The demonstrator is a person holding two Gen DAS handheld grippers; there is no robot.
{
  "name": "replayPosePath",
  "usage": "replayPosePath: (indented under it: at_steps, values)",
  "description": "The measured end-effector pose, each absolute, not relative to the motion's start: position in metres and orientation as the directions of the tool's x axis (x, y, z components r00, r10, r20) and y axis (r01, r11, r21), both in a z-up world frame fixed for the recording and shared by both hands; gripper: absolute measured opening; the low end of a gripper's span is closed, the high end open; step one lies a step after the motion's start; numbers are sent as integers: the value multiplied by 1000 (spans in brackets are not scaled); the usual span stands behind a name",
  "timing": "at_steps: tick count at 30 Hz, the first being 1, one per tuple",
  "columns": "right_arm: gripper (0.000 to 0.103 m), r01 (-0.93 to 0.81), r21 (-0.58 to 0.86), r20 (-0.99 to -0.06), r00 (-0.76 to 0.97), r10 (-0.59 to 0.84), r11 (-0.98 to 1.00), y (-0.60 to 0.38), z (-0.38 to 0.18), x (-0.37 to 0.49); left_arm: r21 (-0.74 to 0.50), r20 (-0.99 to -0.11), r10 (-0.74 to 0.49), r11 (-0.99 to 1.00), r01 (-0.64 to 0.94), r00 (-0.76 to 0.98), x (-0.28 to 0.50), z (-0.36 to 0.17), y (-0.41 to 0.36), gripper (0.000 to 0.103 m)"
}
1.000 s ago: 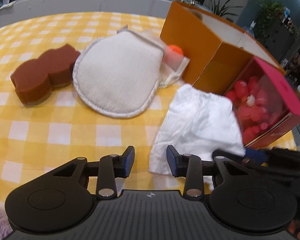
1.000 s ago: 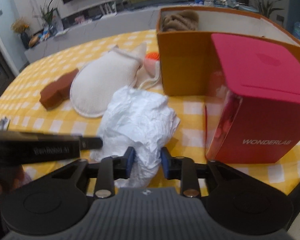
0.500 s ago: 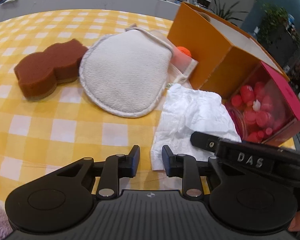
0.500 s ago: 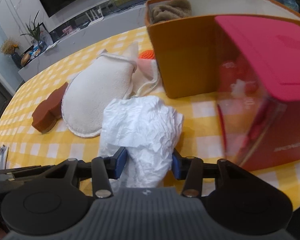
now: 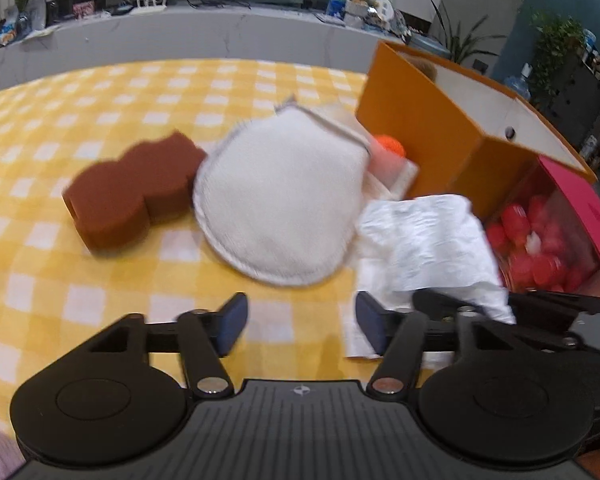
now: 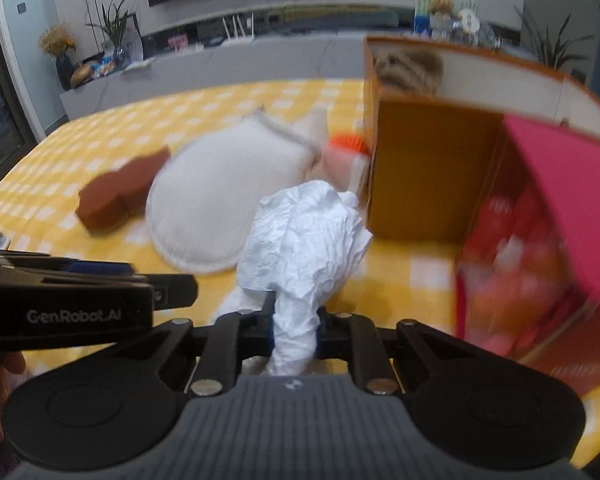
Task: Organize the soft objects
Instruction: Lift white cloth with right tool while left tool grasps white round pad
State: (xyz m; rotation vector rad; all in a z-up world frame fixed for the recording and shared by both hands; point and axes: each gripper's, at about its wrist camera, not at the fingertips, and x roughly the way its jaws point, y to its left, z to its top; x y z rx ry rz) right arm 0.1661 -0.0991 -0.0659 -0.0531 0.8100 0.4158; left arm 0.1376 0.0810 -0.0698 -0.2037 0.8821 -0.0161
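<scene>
A crumpled white cloth (image 6: pixel 308 240) lies on the yellow checked tablecloth (image 5: pixel 100 300), close in front of the orange box (image 6: pixel 428 168). My right gripper (image 6: pixel 294 328) is closing, and its pads pinch the cloth's near end. My left gripper (image 5: pixel 302 316) is opening, with only tablecloth between its fingers; the cloth (image 5: pixel 428 240) lies just to its right. A white padded mitt (image 5: pixel 280 200) and a brown sponge (image 5: pixel 132 192) lie further back on the left. A brown fluffy item (image 6: pixel 408 66) sits inside the orange box.
A pink box (image 5: pixel 580 208) with red pieces behind a clear side stands against the orange box (image 5: pixel 412 120) at right. An orange-topped pouch (image 5: pixel 388 146) lies between the mitt and the orange box. A grey counter runs behind the table.
The left jaws have spread wide apart. The right jaws have closed onto the white cloth, which now stands bunched up between them. Both views shifted slightly.
</scene>
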Motion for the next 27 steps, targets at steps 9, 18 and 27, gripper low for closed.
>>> replayPosePath:
  at_steps: [9,18,27]
  values:
    - [15,-365,104,-750,582,314,925,-90,-85,198,-226,-748,-25,949,-218,663,179,-86,111,91]
    - [16,-381,130,-747,569,343,916,-95,-86,200,-124,-696,7,984,-130,718,176,-88,86,71]
    - [16,-379,150,-742,567,358,913,-99,-89,200,-18,-628,-54,998,55,776,167,-81,50,56]
